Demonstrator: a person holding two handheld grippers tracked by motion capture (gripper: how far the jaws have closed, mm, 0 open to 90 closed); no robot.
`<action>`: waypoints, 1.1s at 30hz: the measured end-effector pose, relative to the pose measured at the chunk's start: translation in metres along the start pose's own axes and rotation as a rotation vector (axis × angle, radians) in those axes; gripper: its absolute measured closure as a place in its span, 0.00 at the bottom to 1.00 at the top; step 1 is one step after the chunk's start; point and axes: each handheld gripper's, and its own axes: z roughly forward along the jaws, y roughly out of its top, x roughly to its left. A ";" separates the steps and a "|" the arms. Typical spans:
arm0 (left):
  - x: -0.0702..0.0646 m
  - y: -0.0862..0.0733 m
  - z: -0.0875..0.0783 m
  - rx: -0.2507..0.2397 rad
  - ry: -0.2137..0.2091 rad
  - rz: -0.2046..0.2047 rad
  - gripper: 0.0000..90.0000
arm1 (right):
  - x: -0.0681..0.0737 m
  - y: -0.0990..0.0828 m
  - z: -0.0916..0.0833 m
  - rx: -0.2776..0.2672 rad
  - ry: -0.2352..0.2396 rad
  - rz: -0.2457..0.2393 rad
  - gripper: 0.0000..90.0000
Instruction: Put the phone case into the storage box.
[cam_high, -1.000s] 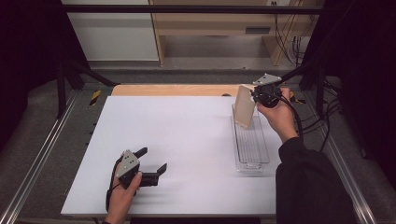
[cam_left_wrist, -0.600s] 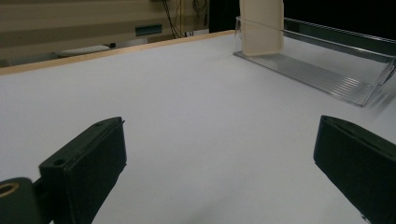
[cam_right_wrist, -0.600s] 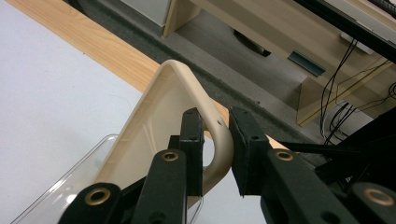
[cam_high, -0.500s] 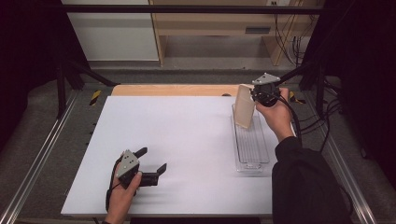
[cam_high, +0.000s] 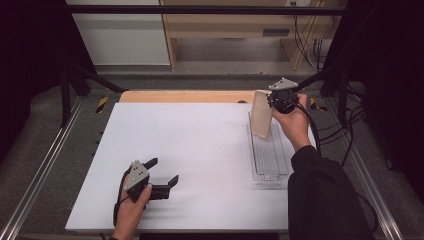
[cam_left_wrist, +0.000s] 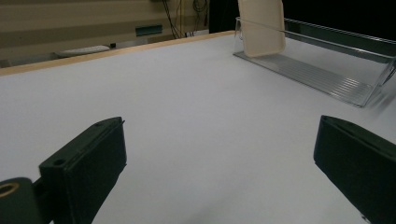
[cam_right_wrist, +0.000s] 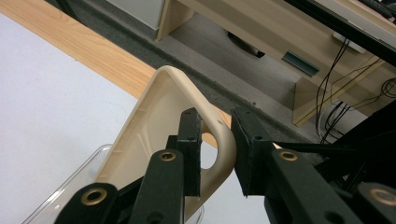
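Cream plastic board (cam_high: 260, 119) hangs upright over the far end of the clear tray (cam_high: 270, 172), pinched at its top edge by the right gripper (cam_high: 276, 102). In the right gripper view the jaws close on the rim beside the handle hole, one jaw inside the loop and the other outside, so the board (cam_right_wrist: 159, 135) is held by its handle. Its lower edge looks to sit just above or at the tray's ribbed floor; whether it touches I cannot tell. The left gripper view shows the board (cam_left_wrist: 260, 25) standing steep inside the tray's far wall (cam_left_wrist: 327, 70).

Judged from this, the pick-up is done and the carry to the tray is about finished. What is left is to lower or lay the board into the tray and let go.

Left gripper (cam_high: 162, 176) rests low on the white table (cam_high: 200, 150), near the front edge and well apart from the tray, its jaws spread wide with nothing between them
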 end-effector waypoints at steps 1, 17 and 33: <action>0.000 0.000 0.000 0.000 0.000 0.000 0.03 | 0.000 0.000 0.000 0.001 -0.001 0.003 0.82; 0.000 0.000 0.000 0.000 0.000 -0.001 0.03 | 0.000 0.000 0.003 -0.009 -0.016 0.017 0.80; -0.001 0.000 0.001 0.000 -0.001 0.001 0.03 | 0.001 0.000 0.005 -0.012 -0.022 0.025 0.79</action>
